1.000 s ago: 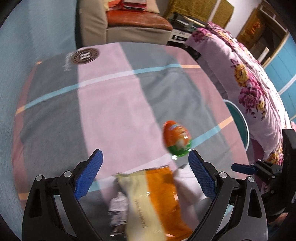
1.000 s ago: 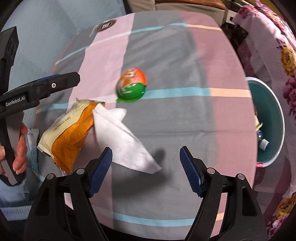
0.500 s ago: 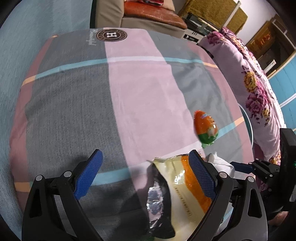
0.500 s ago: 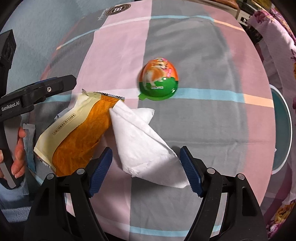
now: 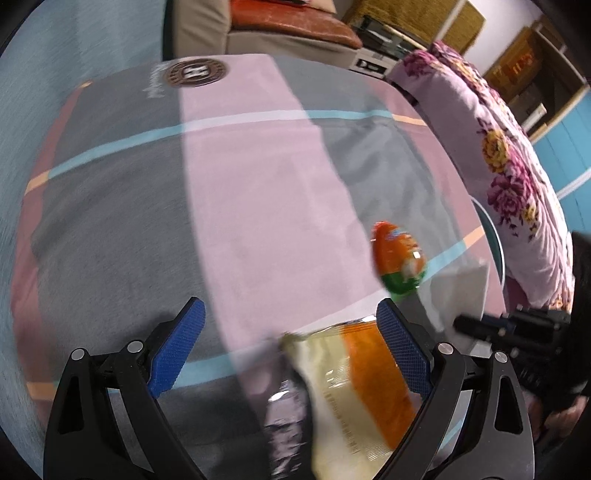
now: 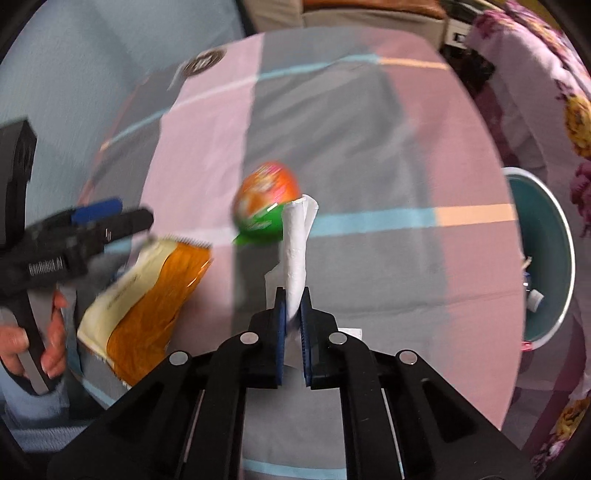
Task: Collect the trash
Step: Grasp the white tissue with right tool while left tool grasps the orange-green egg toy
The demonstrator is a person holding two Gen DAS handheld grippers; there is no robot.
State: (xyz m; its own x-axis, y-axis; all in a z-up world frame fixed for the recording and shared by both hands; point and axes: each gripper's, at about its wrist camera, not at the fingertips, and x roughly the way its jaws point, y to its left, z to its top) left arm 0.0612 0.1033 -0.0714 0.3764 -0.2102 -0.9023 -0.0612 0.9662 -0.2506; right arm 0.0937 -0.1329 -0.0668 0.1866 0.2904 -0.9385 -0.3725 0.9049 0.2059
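Observation:
My right gripper (image 6: 291, 295) is shut on a white tissue (image 6: 295, 251), which stands up lifted off the table; it also shows in the left wrist view (image 5: 460, 291). An orange and green egg-shaped container (image 6: 267, 199) lies just beyond it on the striped cloth (image 6: 369, 147), also seen in the left wrist view (image 5: 399, 262). An orange and cream snack wrapper (image 6: 147, 295) lies to the left. My left gripper (image 5: 288, 328) is open just above the wrapper (image 5: 354, 384), whose top lies between its fingers.
A teal bin (image 6: 546, 258) with some trash inside stands off the table's right edge, next to a floral bedspread (image 6: 546, 92). A sofa (image 5: 266, 33) stands beyond the table's far edge.
My right gripper has closed on the tissue and lifted it off the table. My left gripper has shifted slightly and stays open over the wrapper.

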